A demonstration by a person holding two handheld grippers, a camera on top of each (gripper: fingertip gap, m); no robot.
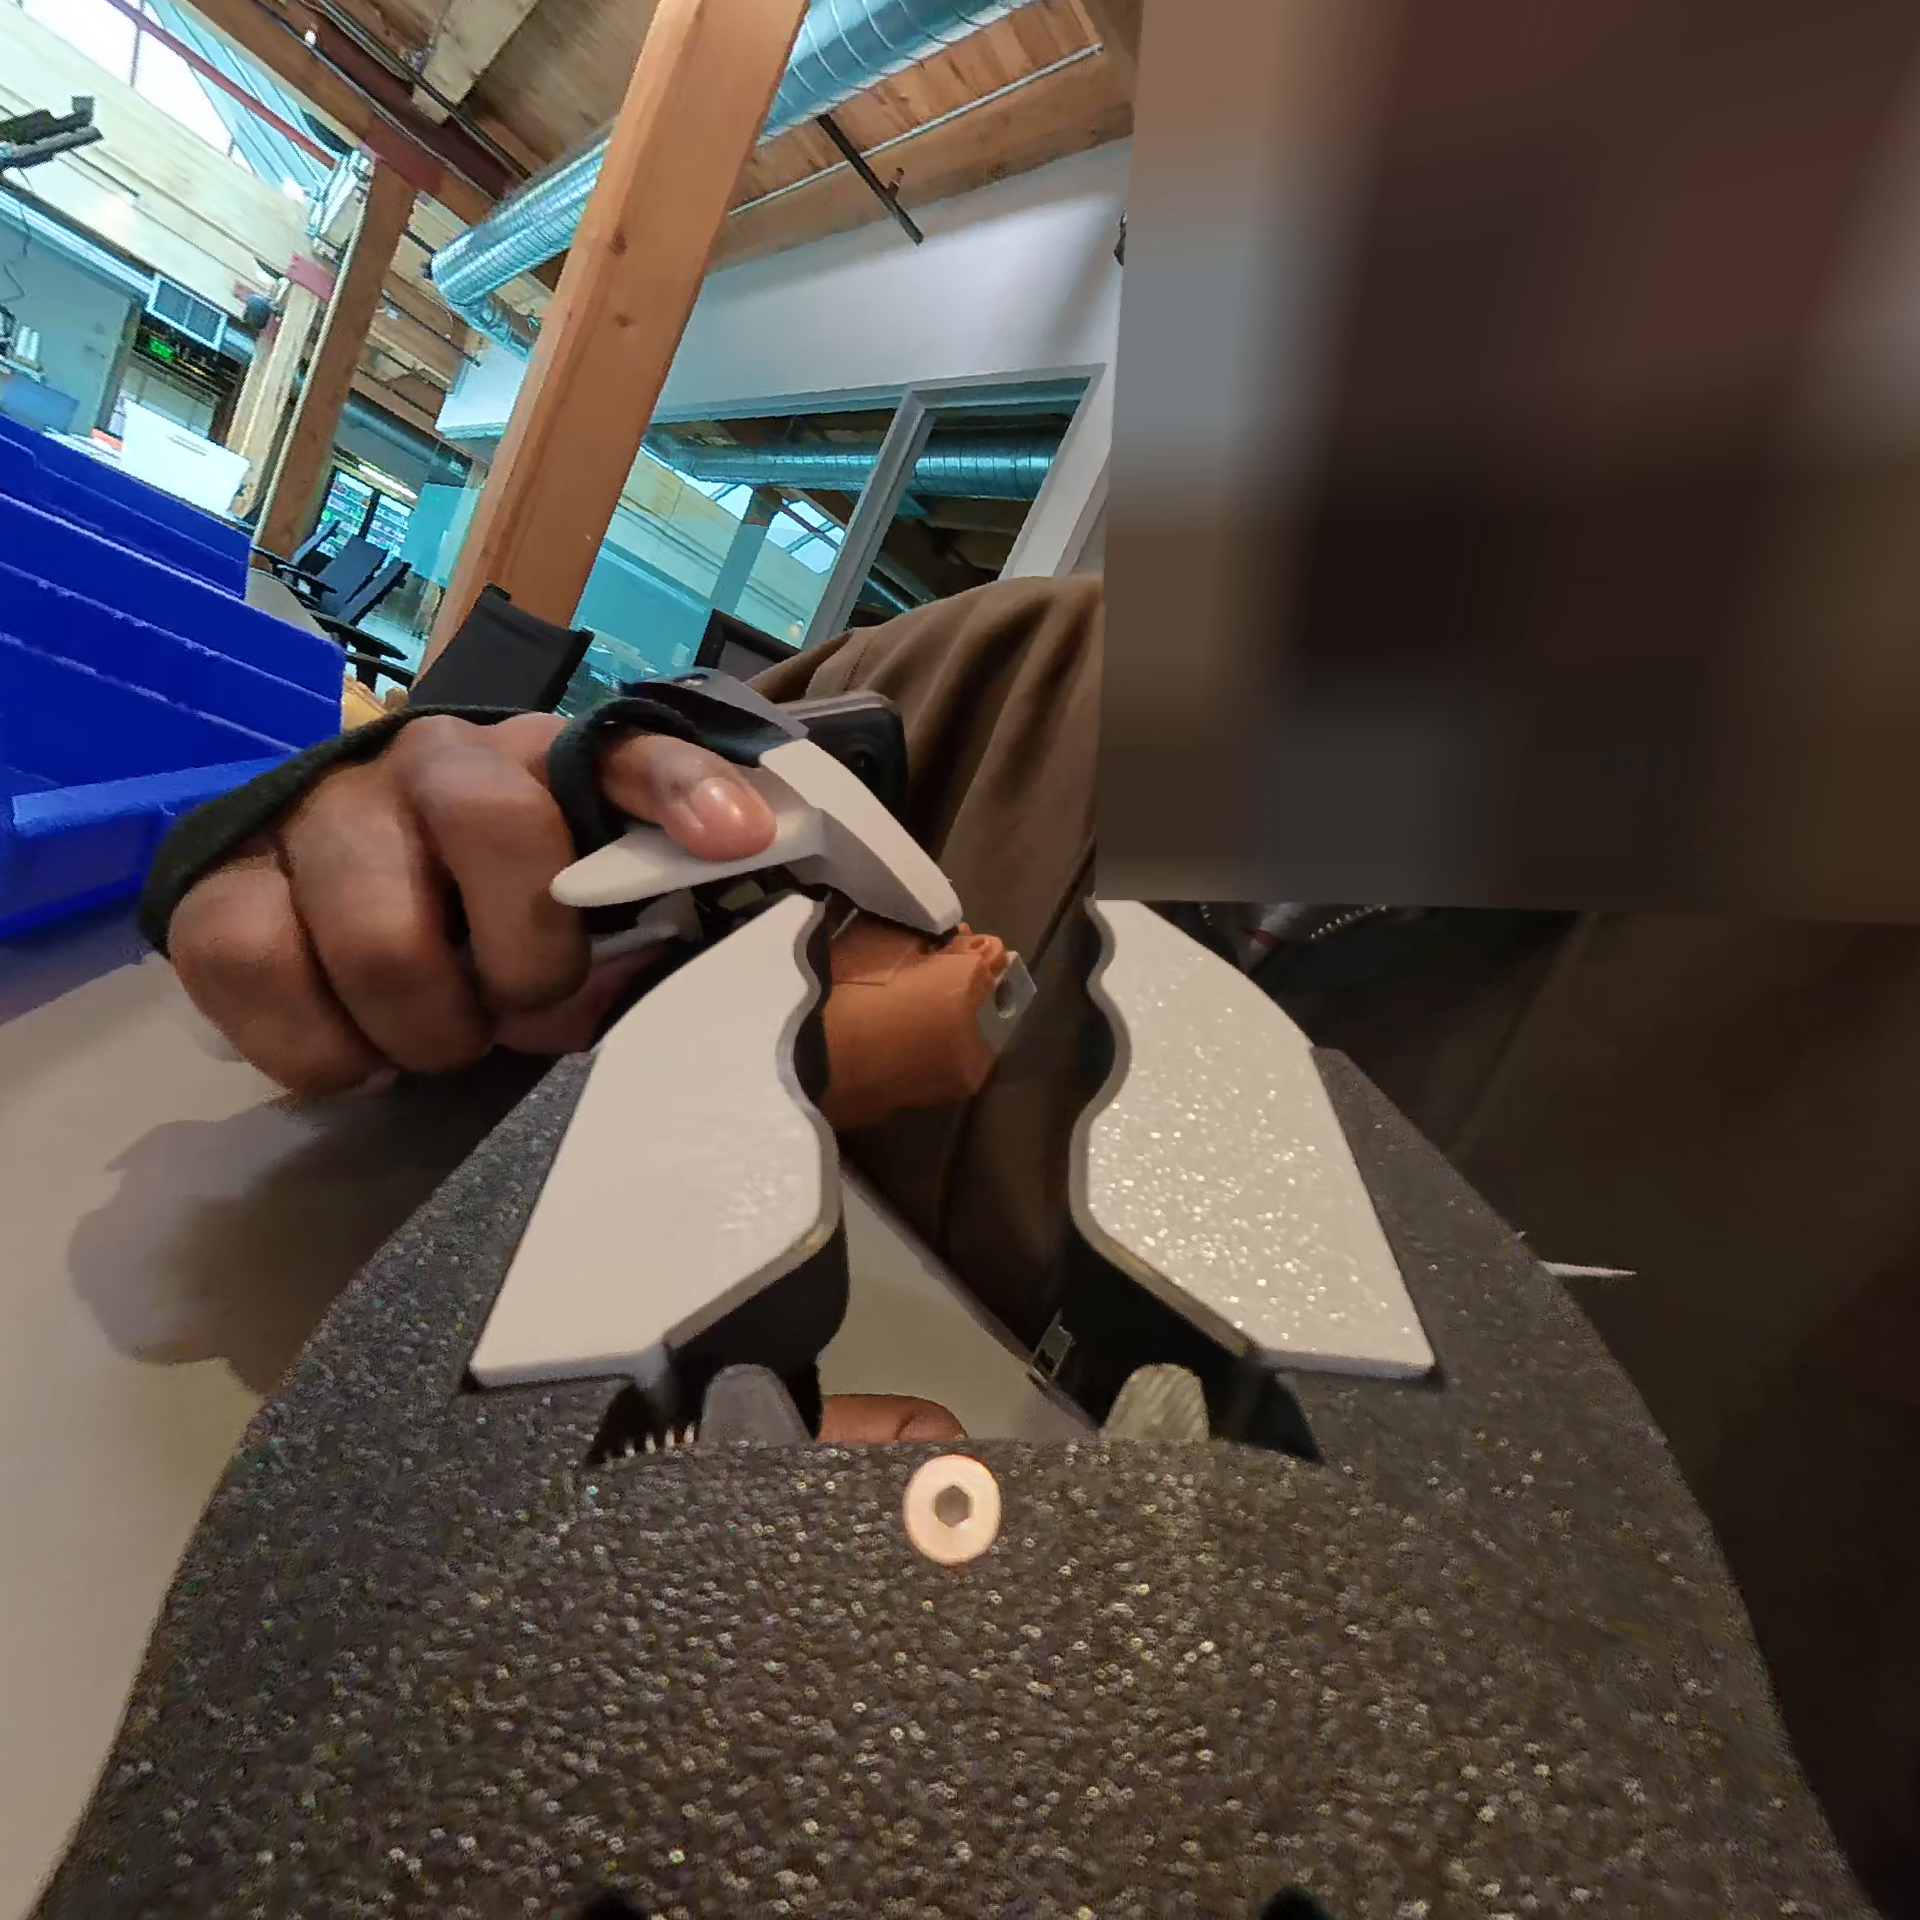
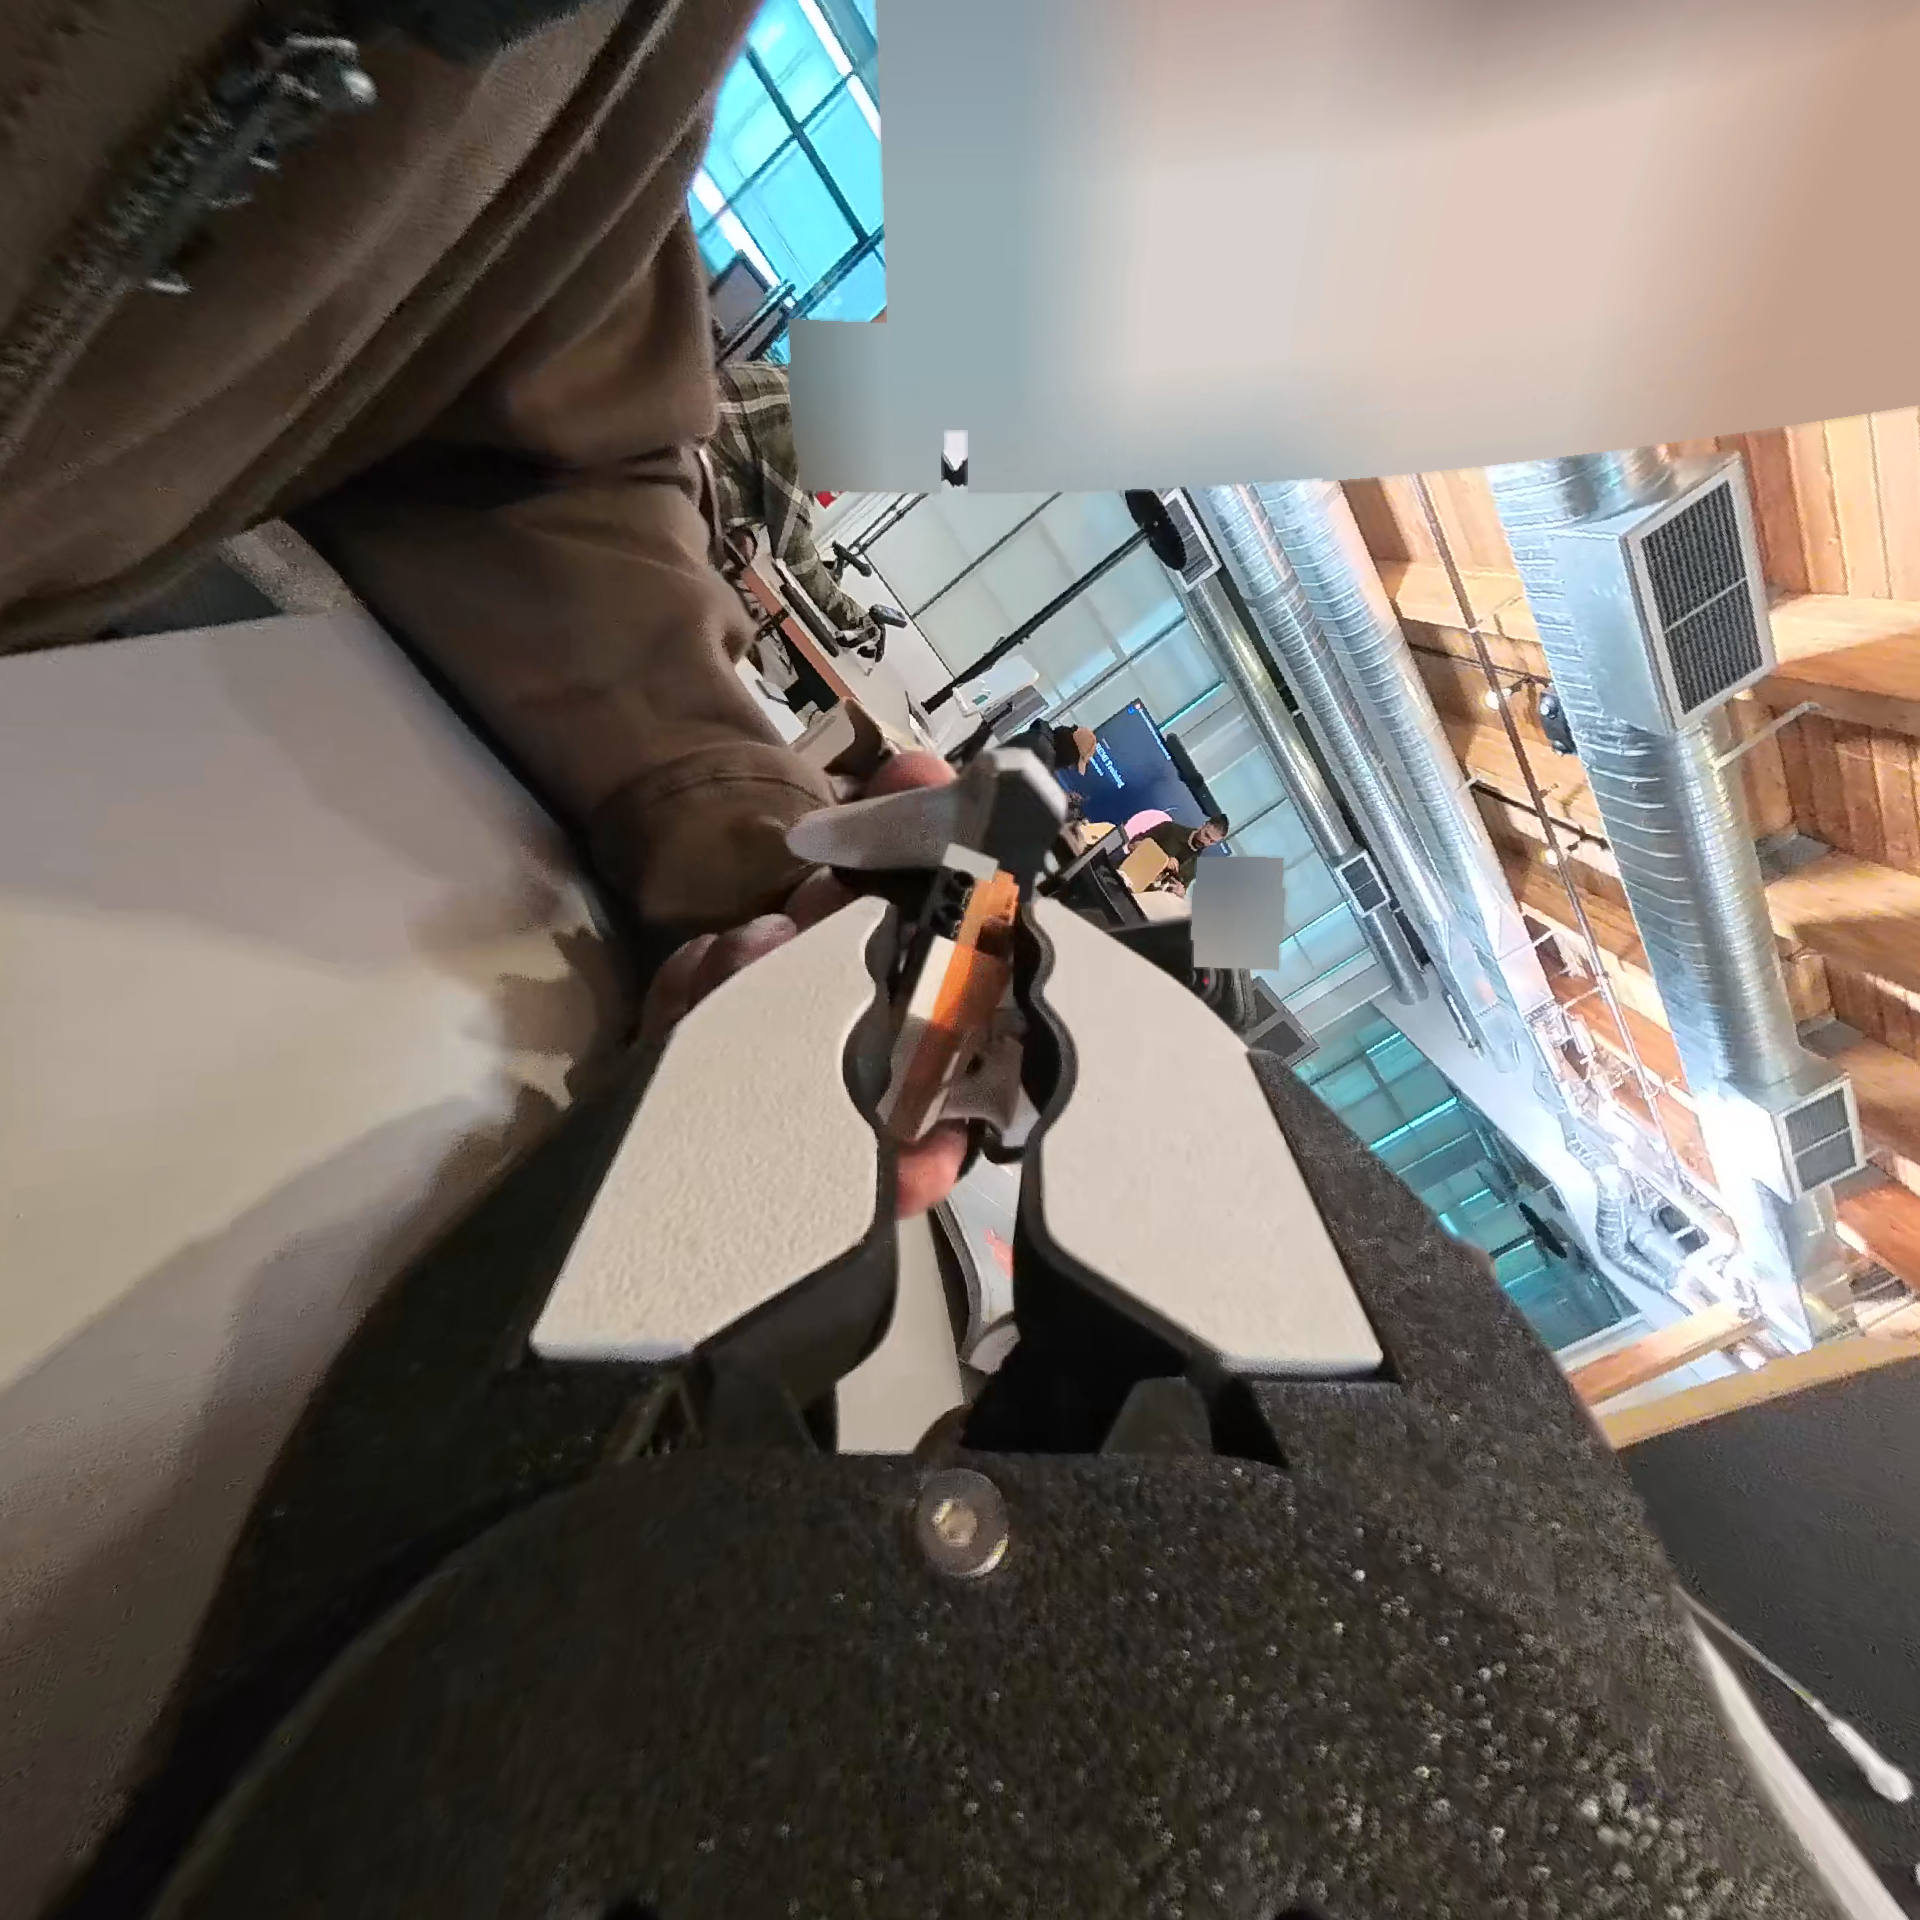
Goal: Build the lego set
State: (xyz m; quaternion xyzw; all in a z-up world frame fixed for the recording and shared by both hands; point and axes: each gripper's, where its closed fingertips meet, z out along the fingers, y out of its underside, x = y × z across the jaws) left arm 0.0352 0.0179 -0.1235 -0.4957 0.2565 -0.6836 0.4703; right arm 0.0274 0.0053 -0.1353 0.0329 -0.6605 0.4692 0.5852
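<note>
Far to the left of the lego piece [image 1: 914, 1029], blue bins [image 1: 156, 707] stand on the white table [image 1: 156, 1195], likely there to hold spare bricks. Closer to the lego piece, on its left, a hand [image 1: 395, 894] rests on the table. I think this helps to keep it steady. That hand works the right gripper [image 1: 935, 920], which pinches the lego piece. In the right wrist view, its two fingers hug the orange part from both sides. The piece is held up off the table, likely so that both tools can reach it. The left gripper [image 1: 951, 914] is spread wide with the lego piece between its fingers, and I cannot see it squeezing anything. It looks ready to close and help. To the right of the lego piece is a brown sleeve [image 1: 997, 727].
</note>
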